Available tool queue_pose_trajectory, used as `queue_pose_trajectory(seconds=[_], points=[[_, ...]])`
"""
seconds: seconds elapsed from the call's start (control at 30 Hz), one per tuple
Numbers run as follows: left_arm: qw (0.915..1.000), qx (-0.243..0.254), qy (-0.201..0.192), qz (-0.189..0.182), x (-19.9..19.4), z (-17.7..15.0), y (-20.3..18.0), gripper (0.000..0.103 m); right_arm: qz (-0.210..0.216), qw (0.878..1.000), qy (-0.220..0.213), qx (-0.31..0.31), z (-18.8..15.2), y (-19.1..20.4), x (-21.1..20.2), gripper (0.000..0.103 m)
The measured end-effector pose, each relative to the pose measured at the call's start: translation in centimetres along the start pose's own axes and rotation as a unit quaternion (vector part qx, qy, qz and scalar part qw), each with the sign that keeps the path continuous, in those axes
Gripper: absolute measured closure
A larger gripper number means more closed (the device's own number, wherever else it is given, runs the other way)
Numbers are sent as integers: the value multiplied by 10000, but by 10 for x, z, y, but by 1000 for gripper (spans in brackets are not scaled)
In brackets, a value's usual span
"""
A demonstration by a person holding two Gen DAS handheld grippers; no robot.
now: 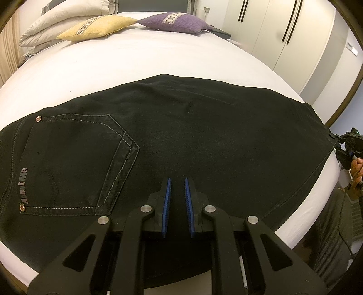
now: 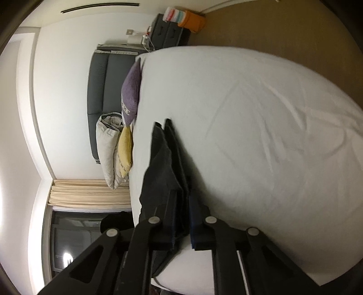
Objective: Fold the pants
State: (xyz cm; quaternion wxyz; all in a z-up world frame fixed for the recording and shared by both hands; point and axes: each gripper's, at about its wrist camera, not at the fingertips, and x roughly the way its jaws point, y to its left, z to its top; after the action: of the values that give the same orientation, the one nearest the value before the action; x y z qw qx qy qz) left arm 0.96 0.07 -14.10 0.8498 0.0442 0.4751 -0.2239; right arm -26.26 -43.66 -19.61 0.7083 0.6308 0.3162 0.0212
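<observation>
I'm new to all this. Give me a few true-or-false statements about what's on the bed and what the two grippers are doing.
1. The black jeans lie on a white bed. True.
2. The right gripper is wide open with nothing between its fingers. False: it is shut on the jeans' hem end.
3. A yellow cushion and a purple cushion sit at the head of the bed. True.
4. The back pocket facing up is plain. False: it carries lettering along one edge.
5. The left gripper is over the jeans, its blue pads close together. True.
</observation>
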Motion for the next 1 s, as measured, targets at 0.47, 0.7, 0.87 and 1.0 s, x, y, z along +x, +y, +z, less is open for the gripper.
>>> queue_pose_trajectory(seconds=[0.47, 0.7, 0.87, 1.0], points=[[9991, 56, -115, -414, -10, 18, -24, 91, -468, 9949, -564, -693, -13, 42, -12, 97], [9957, 86, -46, -926, 0, 35, -55, 91, -837, 9893, -690, -979, -19, 57, -8, 97], [9924, 238, -61, -1202, 4, 48, -82, 91, -1211, 9785, -790, -1470, -29, 89, -1, 97], [9892, -10, -96, -1465, 8, 62, -80, 91, -1613, 9515, -623, -2544, -67, 147, 34, 97]])
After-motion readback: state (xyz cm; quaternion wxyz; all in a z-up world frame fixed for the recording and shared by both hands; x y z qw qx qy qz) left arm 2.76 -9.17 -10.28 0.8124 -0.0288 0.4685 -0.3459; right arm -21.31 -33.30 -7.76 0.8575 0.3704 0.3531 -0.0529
